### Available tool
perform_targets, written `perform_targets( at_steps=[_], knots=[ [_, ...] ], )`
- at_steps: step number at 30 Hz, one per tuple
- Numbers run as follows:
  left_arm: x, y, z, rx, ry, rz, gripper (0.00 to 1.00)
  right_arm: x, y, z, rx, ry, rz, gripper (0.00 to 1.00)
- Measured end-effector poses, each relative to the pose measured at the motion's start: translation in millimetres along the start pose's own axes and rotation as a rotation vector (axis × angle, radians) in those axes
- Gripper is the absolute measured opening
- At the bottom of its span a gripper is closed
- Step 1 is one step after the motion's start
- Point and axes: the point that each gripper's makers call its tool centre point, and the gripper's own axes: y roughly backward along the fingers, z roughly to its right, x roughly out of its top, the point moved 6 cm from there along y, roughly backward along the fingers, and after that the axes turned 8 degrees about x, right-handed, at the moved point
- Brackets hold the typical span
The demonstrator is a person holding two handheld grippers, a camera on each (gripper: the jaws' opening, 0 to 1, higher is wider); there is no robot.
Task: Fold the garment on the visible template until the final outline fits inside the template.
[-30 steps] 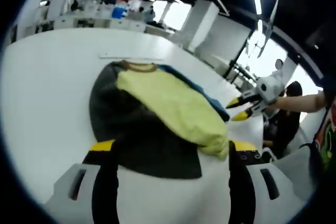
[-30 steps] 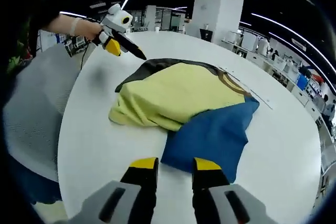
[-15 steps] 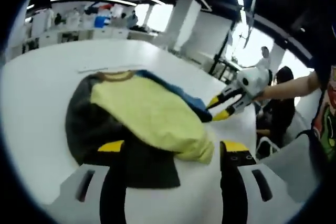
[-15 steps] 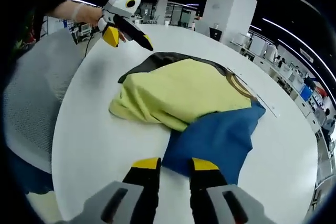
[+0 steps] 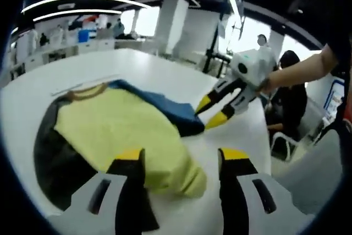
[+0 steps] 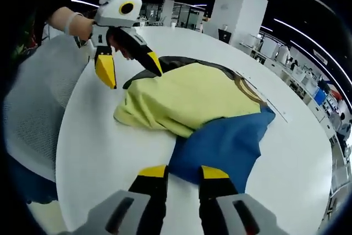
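1. A garment [image 6: 203, 105] in yellow, blue and dark panels lies bunched on a white round table [image 6: 99, 152]. In the right gripper view the yellow part sits in the middle, the blue part spreads toward the camera, and a dark part peeks out at the far side.
2. The right gripper view shows the blue panel broadly, its near edge just beyond the right gripper [image 6: 179, 173], whose yellow-tipped jaws stand close together with a narrow gap and nothing between them.
3. In the left gripper view the garment [image 5: 115, 130] shows mostly yellow, with a dark strip along the left edge and only a thin blue wedge at the far right.
4. The left gripper [image 5: 181, 158] has its jaws spread wide; the near yellow fold lies between them, but I cannot tell whether either jaw touches the cloth.
5. In the right gripper view the left gripper [image 6: 129, 67] hangs above the garment's far-left edge, jaws apart, held by a hand [image 6: 77, 23].
6. In the left gripper view the right gripper [image 5: 214, 111] points at the blue wedge, its tips near the cloth.
7. A thin pale line [image 6: 264, 100] on the table runs beside the collar.
8. Compared with a second ago, the left gripper has come closer to the garment and lower over its edge; the right gripper has neared the blue panel. The garment's lay looks unchanged.
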Motion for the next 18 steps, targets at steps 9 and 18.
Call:
perform_targets(
  at_steps=[9,18],
  knots=[
    [0.1,-15,10.1,0.01,-0.034,0.014,0.3,-0.5,-5,-3,0.008,0.01,-0.003,0.18],
    [-16.2,-25,5.0,0.083,-0.111,-0.032,0.14,-0.8,-5,-4,0.0,-0.005,0.008,0.18]
  ],
)
